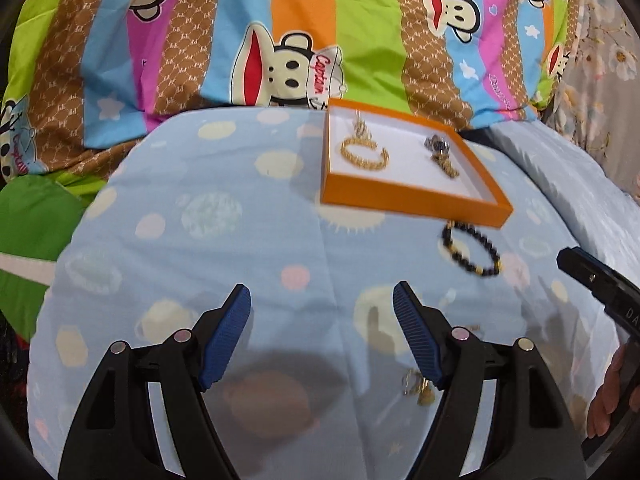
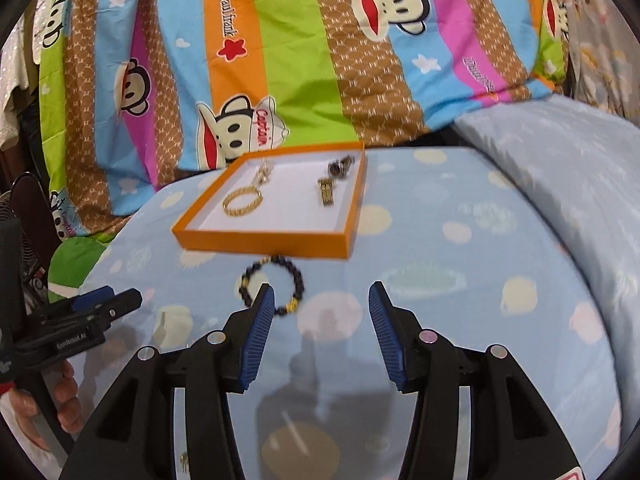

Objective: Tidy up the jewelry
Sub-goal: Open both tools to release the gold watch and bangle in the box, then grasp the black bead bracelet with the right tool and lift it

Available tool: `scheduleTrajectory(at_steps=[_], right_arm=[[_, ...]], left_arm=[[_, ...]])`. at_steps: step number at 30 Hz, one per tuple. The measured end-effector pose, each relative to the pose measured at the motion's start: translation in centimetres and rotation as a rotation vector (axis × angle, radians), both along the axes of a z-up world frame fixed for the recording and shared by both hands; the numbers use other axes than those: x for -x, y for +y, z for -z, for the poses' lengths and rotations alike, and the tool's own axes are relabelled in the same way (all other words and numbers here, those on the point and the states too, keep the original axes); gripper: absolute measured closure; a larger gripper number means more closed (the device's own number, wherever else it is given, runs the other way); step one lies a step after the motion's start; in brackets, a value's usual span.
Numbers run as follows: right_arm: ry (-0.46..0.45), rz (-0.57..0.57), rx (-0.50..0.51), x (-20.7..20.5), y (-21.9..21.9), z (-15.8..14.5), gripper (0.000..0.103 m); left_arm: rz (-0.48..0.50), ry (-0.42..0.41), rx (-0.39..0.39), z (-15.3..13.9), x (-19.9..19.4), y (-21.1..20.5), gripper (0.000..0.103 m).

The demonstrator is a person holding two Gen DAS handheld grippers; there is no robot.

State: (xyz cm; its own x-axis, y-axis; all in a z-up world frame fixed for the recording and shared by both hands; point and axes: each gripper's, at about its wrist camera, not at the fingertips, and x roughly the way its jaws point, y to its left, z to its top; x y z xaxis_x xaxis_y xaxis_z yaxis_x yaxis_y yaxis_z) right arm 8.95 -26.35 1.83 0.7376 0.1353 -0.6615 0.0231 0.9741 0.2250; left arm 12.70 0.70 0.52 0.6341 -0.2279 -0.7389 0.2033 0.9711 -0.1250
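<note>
An orange tray (image 1: 412,201) (image 2: 264,245) with a white floor lies on the blue sheet. It holds a gold chain bracelet (image 1: 364,154) (image 2: 241,202) and a dark and gold piece (image 1: 440,154) (image 2: 332,184). A black bead bracelet (image 1: 472,250) (image 2: 276,284) lies on the sheet just in front of the tray. A small gold piece (image 1: 418,386) lies by my left gripper's right finger. My left gripper (image 1: 322,324) is open and empty. My right gripper (image 2: 322,322) is open and empty, just behind the bead bracelet.
A bright striped cartoon quilt (image 1: 280,32) (image 2: 300,60) is heaped behind the tray. A pale blue pillow (image 2: 560,168) lies at the right. The other gripper shows at each view's edge (image 1: 600,284) (image 2: 80,316).
</note>
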Motion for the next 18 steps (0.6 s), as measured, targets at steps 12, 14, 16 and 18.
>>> scheduleTrajectory(at_steps=[12,14,16,18], right_arm=[[0.05,-0.012,0.063,-0.5,1.3,2.0,0.054],[0.049,-0.015,0.068,-0.5,1.5,2.0,0.052],[0.048,-0.011,0.065,-0.5,1.4,2.1,0.047],[0.052,-0.008,0.058,-0.6,1.3,2.2,0.047]], left_arm=[[0.018,0.011,-0.013,0.9,1.5,-0.8,0.029],[0.018,0.013,-0.012,1.0,1.5,-0.8,0.029],[0.02,0.015,-0.011,1.1,1.4,-0.8,0.029],[0.022,0.017,-0.012,1.1,1.5,-0.8,0.029]])
